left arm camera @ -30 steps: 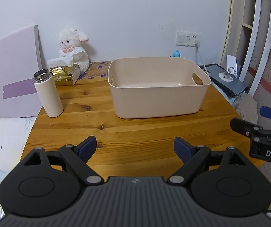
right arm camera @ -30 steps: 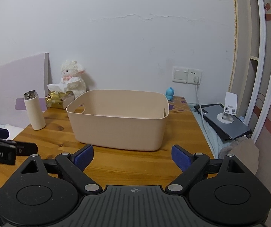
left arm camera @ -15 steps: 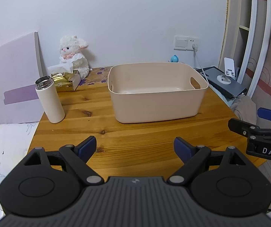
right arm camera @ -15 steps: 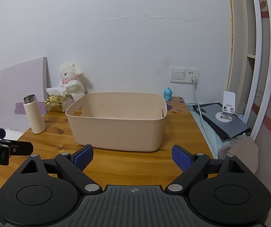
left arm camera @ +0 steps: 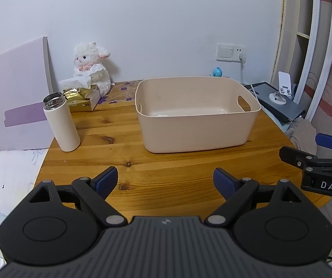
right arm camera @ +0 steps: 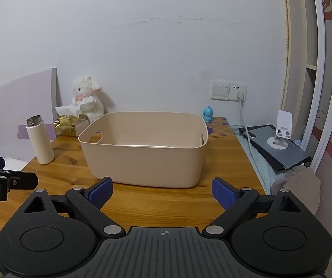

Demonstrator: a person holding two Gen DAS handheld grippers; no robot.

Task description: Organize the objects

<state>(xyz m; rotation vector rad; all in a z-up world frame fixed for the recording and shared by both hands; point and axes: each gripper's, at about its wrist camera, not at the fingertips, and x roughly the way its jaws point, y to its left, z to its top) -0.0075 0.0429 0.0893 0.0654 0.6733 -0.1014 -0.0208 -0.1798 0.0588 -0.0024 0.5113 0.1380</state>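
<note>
A beige plastic bin (left arm camera: 197, 125) (right arm camera: 142, 159) stands in the middle of the wooden table (left arm camera: 166, 164). Left of it stands a white flask (left arm camera: 60, 122) (right arm camera: 40, 140) with a steel neck and no cap. Behind the flask lie a gold tissue pack (left arm camera: 81, 98) (right arm camera: 69, 124) and a white plush lamb (left arm camera: 91, 68) (right arm camera: 87, 98). A small blue figurine (right arm camera: 207, 114) (left arm camera: 218, 71) sits at the back right. My left gripper (left arm camera: 164, 181) hangs open over the table's near edge, nothing between its fingers. My right gripper (right arm camera: 162, 191) is open too, just short of the bin's front wall.
A lilac board (left arm camera: 13, 88) leans at the table's left edge, with white bedding (left arm camera: 6, 176) below it. To the right lie a dark tablet with a white phone stand (right arm camera: 281, 141), a charging cable (right arm camera: 247, 134) and a white-framed mirror (right arm camera: 323, 69).
Both cameras have pulled back and risen a little, so the bin and flask look smaller and sit lower. Both grippers stay open. Nothing on the table has moved.
</note>
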